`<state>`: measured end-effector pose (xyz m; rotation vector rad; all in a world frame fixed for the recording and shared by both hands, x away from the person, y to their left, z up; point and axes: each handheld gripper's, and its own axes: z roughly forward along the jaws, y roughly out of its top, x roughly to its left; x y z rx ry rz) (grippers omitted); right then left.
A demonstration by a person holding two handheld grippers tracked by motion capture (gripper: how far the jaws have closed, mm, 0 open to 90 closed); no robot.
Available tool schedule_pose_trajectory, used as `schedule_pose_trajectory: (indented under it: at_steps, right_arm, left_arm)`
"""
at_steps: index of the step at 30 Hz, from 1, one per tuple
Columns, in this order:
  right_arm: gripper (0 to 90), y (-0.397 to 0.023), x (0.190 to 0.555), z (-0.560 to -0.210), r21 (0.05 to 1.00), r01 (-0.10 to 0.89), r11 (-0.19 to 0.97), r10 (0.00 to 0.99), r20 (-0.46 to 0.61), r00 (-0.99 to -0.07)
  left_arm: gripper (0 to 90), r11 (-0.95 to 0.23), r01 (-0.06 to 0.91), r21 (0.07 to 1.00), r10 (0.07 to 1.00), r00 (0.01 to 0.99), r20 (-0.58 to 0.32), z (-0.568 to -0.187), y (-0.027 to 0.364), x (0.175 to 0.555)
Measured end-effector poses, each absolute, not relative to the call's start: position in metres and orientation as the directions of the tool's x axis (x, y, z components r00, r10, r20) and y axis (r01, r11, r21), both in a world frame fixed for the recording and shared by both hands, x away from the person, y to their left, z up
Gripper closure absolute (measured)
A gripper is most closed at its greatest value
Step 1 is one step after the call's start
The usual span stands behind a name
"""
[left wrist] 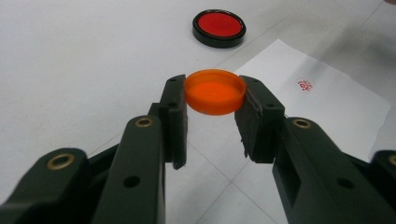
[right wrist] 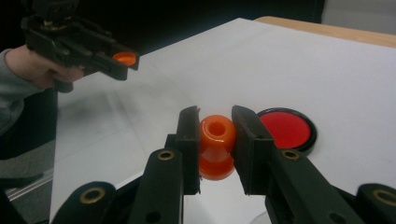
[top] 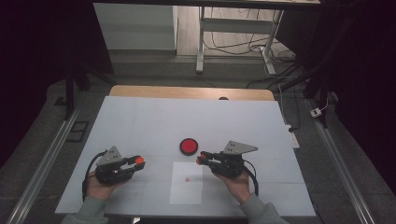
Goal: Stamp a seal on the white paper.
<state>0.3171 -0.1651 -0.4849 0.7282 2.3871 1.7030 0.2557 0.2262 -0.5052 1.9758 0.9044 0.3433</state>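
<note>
Left gripper (left wrist: 215,116) fingers clamped on orange cap (left wrist: 215,91), held above table (top: 140,121), left of red ink pad (top: 189,146). Right gripper (right wrist: 215,149) fingers clamped on orange stamp (right wrist: 216,147) just beside pad. Risk: thin cap rim slipping out, or misaligned capping smearing ink on paper (top: 187,189).

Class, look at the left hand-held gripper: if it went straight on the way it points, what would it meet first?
Probably the right hand-held gripper with its orange stamp, since the two point at each other; depth is uncertain.
</note>
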Motion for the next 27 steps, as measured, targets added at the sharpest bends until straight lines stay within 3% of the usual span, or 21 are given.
schedule_pose_trajectory:
  at_steps: [27]
  right_arm:
    - [73.3, -0.189, 0.313, -0.469, 0.936, 0.287, 0.205, 0.499, 0.152, -0.853]
  left_arm:
    - [64.7, -0.343, 0.424, 0.838, 0.689, 0.72, -0.082, -0.496, 0.215, 0.253]
